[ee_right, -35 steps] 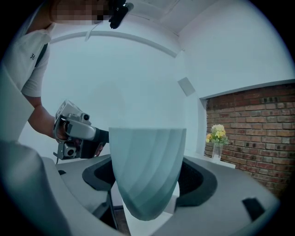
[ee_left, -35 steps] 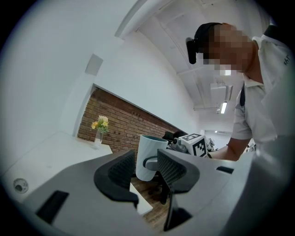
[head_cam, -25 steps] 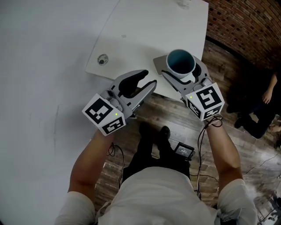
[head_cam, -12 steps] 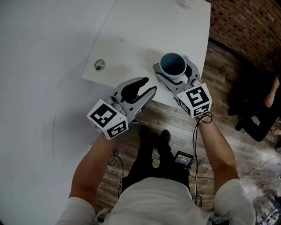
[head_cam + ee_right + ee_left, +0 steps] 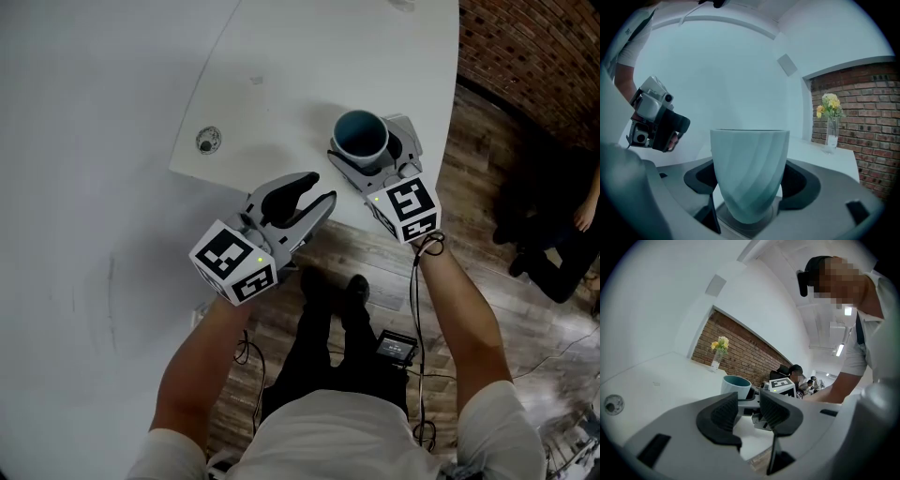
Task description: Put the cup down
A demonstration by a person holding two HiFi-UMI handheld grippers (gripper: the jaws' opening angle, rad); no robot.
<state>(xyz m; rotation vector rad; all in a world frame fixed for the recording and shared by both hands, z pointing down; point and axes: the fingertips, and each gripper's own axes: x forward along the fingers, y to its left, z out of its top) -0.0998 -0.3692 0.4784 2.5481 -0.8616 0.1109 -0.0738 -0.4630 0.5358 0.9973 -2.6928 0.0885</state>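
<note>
Two tools in play, only one loaded. Gripping the cup (image 5: pixel 360 134) in the right tool (image 5: pixel 367 142), spread wide and clamped on both ribbed flanks, mouth up, upright. Holding it low over the near corner of the white worktop (image 5: pixel 309 56), just inside the edge and well clear of the round grommet (image 5: pixel 207 141) to the left. Hard to tell from the right tool's own view whether touching the worktop yet, foot hidden behind the tool's body; probably just short of it. Keeping the left tool (image 5: pixel 321 189) beside it, at the edge, parted by a narrow gap, nothing in between, no part in this step. Judged as late in the set-down: lowering nearly done, release not yet begun. Calls next for easing straight down until seated flat, then opening the right tool off both flanks and backing out level toward the edge, without nudging the cup or tipping it. Against a second ago: seen smaller and further in over the worktop, so lower and further forward; same wide clamp on the cup; left tool likewise lower, same narrow gap, same emptiness. Well apart at the far end, a vase of yellow flowers (image 5: pixel 828 136), no obstacle.
</note>
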